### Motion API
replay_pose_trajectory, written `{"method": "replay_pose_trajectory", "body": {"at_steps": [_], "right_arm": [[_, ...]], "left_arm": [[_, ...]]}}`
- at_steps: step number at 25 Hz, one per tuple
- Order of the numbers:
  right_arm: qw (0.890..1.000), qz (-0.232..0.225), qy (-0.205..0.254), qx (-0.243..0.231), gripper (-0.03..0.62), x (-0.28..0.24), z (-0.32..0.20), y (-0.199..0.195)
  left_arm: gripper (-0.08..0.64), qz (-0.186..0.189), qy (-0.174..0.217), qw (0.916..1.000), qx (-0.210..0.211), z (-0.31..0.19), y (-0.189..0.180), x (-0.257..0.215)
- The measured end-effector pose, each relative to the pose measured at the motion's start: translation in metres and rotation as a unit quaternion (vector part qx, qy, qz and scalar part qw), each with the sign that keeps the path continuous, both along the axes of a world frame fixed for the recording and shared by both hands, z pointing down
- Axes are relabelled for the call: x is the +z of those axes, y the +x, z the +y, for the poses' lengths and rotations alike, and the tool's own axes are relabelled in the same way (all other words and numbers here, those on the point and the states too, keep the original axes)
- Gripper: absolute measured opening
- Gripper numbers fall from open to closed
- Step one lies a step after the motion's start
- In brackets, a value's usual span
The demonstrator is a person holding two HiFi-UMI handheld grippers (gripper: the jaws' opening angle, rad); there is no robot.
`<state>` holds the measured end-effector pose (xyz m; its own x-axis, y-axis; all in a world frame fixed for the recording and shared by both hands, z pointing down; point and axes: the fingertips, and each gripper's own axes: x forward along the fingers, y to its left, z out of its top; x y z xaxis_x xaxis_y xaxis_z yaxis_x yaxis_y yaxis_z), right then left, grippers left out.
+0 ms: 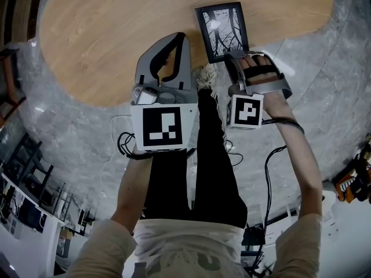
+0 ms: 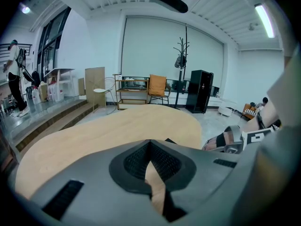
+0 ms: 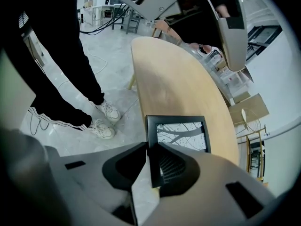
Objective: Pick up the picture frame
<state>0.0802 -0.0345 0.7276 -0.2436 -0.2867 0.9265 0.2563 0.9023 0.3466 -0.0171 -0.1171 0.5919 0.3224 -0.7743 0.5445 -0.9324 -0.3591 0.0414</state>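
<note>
Two grippers are in the person's hands above a rounded wooden surface (image 1: 116, 28). The right gripper (image 3: 151, 147) points steeply down, and its jaws are clamped on the picture frame (image 3: 181, 135), on the left side of its black border as the right gripper view shows it. The frame is black, with a black-and-white picture of bare branches. It is at the edge of the surface nearest the person, just beside the grey marble floor (image 1: 324, 57). Whether the frame lies flat on the wood or is raised a little off it, I cannot tell.

The left gripper (image 2: 150, 142) is held over the same edge of the surface, to the left of the frame and apart from it. Its jaws are together at the tips, with nothing between them.

The person's white shoes (image 1: 207, 77) stand on the floor between the two grippers, close to the edge of the surface.
</note>
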Motion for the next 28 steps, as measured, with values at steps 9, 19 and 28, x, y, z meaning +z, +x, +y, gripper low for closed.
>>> {"method": "replay_pose_trajectory", "body": {"at_steps": [9,19,28], "right_arm": [[1.0,-0.02,0.007,0.011,0.08,0.003,0.0,-0.003],[0.998,-0.03,-0.004,0.047,0.079,-0.003,-0.006,-0.009],[0.994,-0.053,0.044,0.083,0.078,-0.052,-0.055,-0.015]], "left_arm": [[0.009,0.0,0.005,1.0,0.008,-0.015,0.005,-0.002],[0.009,0.001,0.009,0.9999,0.005,-0.015,-0.003,-0.008],[0.009,0.002,0.015,0.9999,-0.001,-0.018,-0.001,-0.04]]}}
